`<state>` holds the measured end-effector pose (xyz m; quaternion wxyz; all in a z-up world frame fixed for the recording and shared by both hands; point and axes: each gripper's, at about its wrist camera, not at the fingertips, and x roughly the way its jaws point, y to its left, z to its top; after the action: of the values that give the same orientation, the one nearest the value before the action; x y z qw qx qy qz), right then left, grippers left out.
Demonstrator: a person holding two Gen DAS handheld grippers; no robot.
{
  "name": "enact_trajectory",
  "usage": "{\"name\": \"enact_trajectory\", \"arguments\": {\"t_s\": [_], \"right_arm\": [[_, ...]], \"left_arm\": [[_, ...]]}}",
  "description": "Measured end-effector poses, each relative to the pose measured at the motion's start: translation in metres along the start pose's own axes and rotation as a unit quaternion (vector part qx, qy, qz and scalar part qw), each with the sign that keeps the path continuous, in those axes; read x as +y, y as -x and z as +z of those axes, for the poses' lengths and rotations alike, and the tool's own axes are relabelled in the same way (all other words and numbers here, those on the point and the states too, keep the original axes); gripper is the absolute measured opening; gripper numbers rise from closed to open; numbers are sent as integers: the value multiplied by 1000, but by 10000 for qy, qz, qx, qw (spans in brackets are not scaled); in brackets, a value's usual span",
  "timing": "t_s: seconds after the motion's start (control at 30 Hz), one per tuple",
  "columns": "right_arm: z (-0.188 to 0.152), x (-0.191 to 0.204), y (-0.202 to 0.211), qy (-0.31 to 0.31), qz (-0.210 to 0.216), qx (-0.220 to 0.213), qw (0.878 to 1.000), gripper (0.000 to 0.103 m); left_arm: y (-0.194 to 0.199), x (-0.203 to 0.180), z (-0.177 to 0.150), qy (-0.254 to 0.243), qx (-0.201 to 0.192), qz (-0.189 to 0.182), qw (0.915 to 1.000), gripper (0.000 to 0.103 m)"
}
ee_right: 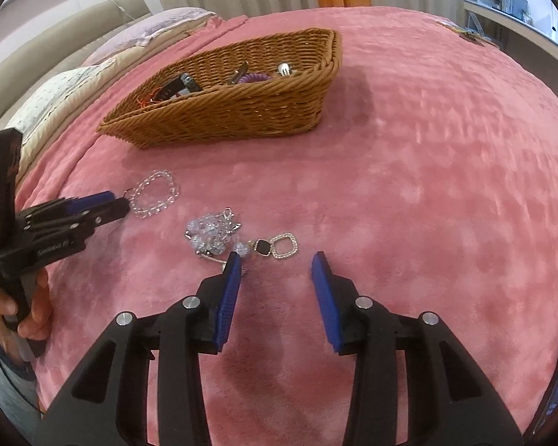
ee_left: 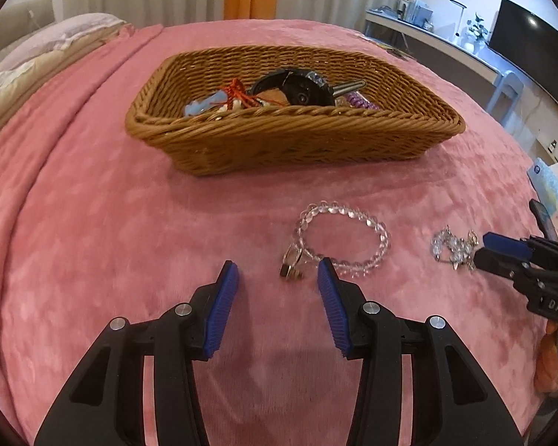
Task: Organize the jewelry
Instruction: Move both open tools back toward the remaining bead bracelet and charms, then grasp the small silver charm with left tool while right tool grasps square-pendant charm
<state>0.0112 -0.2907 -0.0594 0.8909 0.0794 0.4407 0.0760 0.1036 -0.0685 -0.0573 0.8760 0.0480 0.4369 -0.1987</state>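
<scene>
On the pink blanket [ee_left: 104, 223] of the bed, the left tool [ee_left: 278, 277] hovers low with its blue pads spread wide and nothing between them. The clear bead bracelet [ee_left: 347, 238] lies just ahead of it and slightly to its right, the right pad's tip covering the near edge of the beads; a small metal charm [ee_left: 292, 264] on the bracelet sits just beyond the gap. Farther back stands the wicker basket [ee_left: 301, 141], holding a red cord, a black round piece and a purple coil. To the right, a cluster of crystal beads [ee_right: 212, 236] lies at the tip of the right tool's left pad, and a gold square earring [ee_right: 281, 247] rests just ahead of the right tool [ee_right: 275, 264], which is also spread wide and holds nothing
</scene>
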Motion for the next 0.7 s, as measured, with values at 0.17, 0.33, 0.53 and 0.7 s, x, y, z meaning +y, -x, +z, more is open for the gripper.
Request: {"name": "enact_trajectory", "arguments": {"t_s": [0.17,0.33,0.53,0.7], "right_arm": [[3,6,-4,119,-170,42,9998,37],[2,12,-6,242,-382,10,9990,29],[2,6,-6,104,-446,-44,9989,12],[2,0,-4,-26,-523,-87,9986,12]], "left_arm": [[-6,-3,5,-67,-1,-38,10000,20],[-5,-4,3,-71,-84,-48,9999,8],[2,0,-4,120,-206,-74,9997,8],[10,9,-14,388,-246,-120,9989,8]]}}
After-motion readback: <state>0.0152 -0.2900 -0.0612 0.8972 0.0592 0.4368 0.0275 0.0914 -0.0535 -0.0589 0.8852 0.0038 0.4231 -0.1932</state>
